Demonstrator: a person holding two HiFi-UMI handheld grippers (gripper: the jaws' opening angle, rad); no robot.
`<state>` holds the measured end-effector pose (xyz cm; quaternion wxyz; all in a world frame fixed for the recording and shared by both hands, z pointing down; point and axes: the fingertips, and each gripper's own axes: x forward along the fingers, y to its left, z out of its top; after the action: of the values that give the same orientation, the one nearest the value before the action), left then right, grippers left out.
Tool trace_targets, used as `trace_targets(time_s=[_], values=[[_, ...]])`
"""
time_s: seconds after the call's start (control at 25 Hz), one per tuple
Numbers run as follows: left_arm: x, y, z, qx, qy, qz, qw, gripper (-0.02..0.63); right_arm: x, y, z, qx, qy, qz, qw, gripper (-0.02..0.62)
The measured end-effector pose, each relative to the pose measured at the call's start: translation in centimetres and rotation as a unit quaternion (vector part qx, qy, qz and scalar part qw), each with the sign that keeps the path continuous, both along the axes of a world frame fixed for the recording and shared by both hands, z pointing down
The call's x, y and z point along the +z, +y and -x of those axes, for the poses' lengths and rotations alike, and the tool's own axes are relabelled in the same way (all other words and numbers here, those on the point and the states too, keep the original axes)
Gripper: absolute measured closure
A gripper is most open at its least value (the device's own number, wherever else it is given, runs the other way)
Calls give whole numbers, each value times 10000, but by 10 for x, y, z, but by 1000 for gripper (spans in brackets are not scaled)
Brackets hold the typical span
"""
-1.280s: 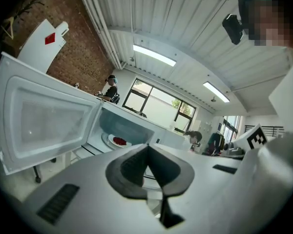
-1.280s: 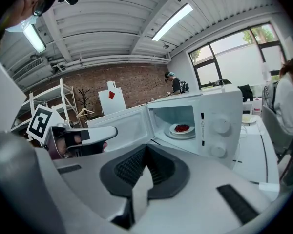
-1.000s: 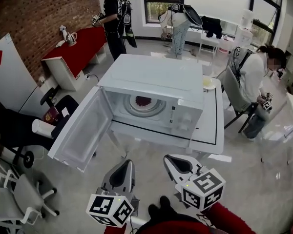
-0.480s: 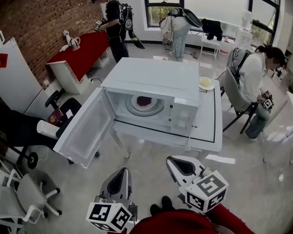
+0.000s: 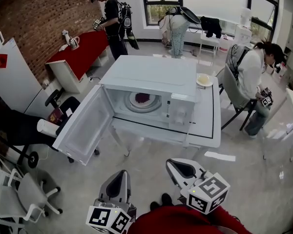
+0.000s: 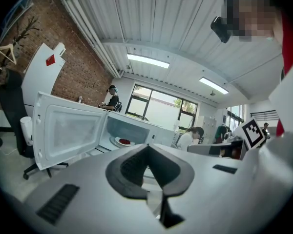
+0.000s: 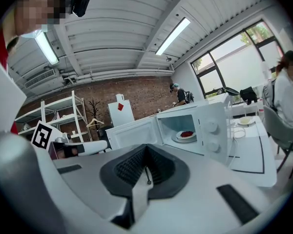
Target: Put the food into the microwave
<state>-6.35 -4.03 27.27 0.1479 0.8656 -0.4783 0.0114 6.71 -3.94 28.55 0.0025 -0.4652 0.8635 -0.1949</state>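
Red food sat inside microwave mid-frame, door open; left gripper & right gripper, both closed, empty, had backed to bottom edge, so placing was prob. done.

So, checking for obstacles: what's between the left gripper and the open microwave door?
Head view: only bare floor separates the left gripper from the microwave door.

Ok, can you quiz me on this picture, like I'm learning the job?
1. True or false: the microwave has its door shut.
2. Where is the plate of red food? A) on the floor B) inside the microwave C) on a chair
3. Fill in: the left tool and the right tool both hold ____.
Key: 1 false; 2 B; 3 nothing.
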Motion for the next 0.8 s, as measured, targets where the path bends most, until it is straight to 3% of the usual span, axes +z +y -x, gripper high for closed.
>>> trace_targets(time_s=[0.16,0.8], values=[[0,2,1,61,-225,-107,9997,598,-4,1,-7,65,-74,-95,9999,583],[3,5,-6,-29,-183,3,9998,597,4,3,-3,-159,292,-218,9992,583]])
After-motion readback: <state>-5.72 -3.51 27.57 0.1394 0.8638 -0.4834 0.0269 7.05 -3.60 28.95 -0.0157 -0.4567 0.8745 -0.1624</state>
